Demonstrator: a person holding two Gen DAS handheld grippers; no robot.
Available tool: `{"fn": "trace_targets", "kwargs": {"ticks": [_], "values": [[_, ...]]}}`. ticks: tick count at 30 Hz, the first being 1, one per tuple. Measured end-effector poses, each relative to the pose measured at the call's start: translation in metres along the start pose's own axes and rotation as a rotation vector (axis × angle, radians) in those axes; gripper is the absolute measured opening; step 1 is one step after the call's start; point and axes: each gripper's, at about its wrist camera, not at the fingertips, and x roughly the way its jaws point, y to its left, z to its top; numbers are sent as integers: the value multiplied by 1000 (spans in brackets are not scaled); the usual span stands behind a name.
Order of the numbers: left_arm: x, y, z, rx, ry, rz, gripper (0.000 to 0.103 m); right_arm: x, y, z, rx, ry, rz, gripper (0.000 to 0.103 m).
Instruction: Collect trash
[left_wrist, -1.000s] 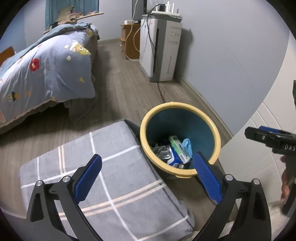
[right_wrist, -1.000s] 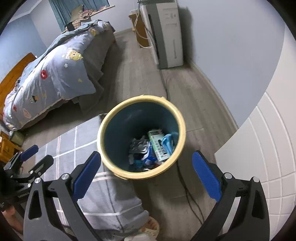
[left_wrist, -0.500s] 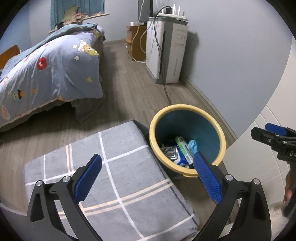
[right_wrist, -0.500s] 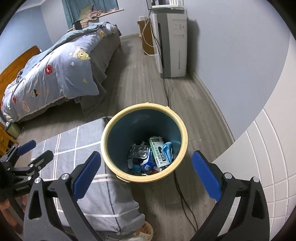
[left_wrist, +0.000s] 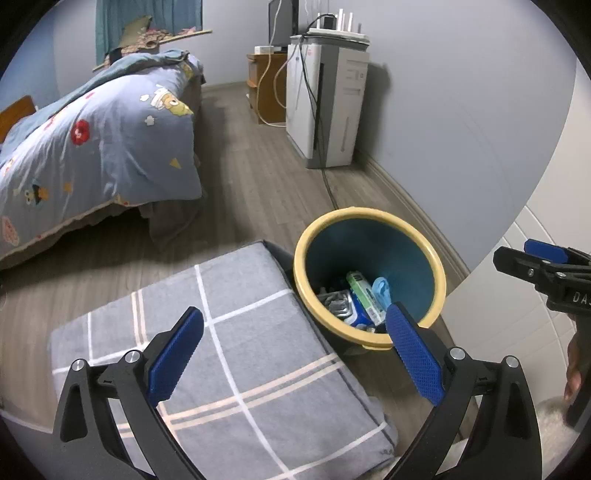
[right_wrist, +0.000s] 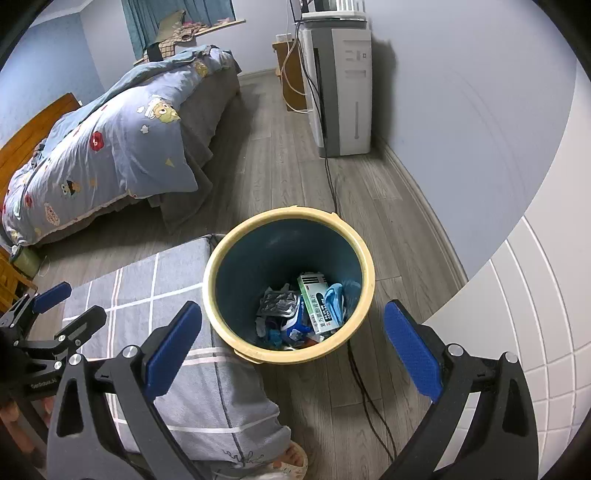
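Observation:
A round bin with a yellow rim (left_wrist: 436, 258) (right_wrist: 221, 254) and dark teal inside stands on the wooden floor. Inside lie several pieces of trash: a green-and-white carton (right_wrist: 317, 302) (left_wrist: 364, 291), a crumpled silver wrapper (right_wrist: 277, 303) (left_wrist: 338, 301) and a pale blue item (right_wrist: 334, 299) (left_wrist: 382, 290). My left gripper (left_wrist: 293, 352) hangs open over the grey checked cushion (left_wrist: 236, 332), with nothing between its blue pads. My right gripper (right_wrist: 291, 349) is open above the bin's near rim, also holding nothing. Each gripper shows at the edge of the other's view.
The grey checked cushion (right_wrist: 155, 306) lies against the bin's left side. A bed with a blue patterned duvet (left_wrist: 96, 147) fills the left. A white appliance (right_wrist: 343, 92) stands by the blue wall, its black cable (right_wrist: 364, 387) trailing past the bin. White tiled wall (right_wrist: 535, 314) at right.
Both grippers have pulled back and risen from the bin, so it looks smaller and further away. Both stay open with nothing in them; the trash in the bin has not shifted.

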Motion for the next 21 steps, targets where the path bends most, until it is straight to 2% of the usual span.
{"fn": "trace_targets", "kwargs": {"ticks": [21], "values": [[0, -5, 0, 13, 2, -13, 98, 0, -1, -1, 2, 0, -1, 97]]}}
